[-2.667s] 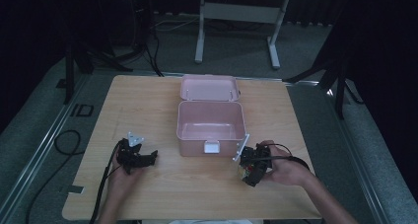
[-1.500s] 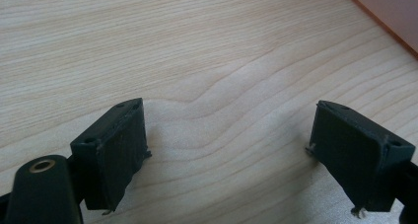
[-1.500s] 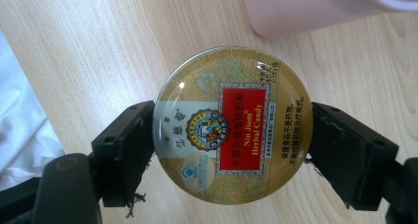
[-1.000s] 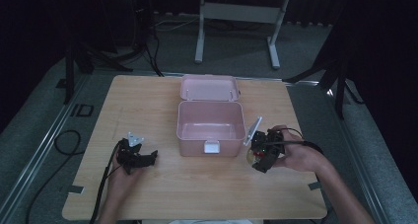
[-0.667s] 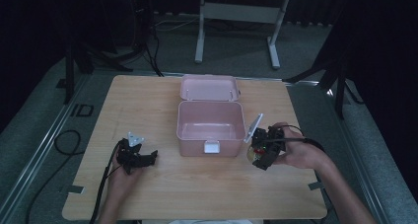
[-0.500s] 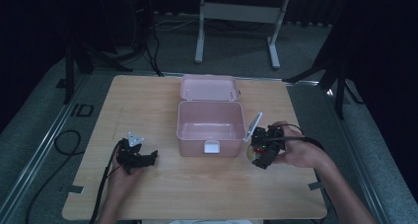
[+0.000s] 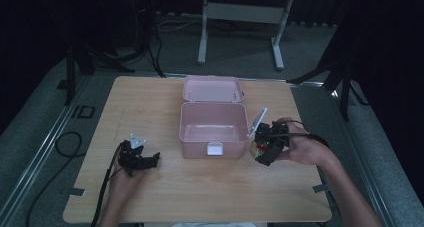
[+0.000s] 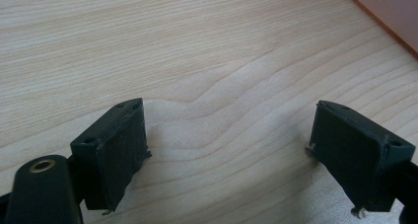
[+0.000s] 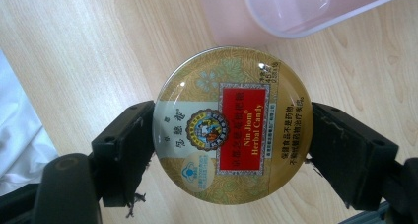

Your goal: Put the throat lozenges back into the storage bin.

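Squarely between right gripper (image 9: pixel 231 150) jaws, round candy tin (image 9: pixel 232 124) clamped edgewise, left gripper (image 8: pixel 231 155) jaws apart

Light wood table (image 7: pixel 165 107) w/ open pink box (image 7: pixel 214 128) at centre, left tongs (image 7: pixel 140 159) resting nearby.

Pink box (image 8: pixel 389 12) (corner only), edge-cropped

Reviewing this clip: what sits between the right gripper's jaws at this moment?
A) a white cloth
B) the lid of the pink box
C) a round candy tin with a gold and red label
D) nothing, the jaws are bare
C: in the right gripper view the right gripper has both black pads pressed on the rim of the round candy tin, beside the open pink box.
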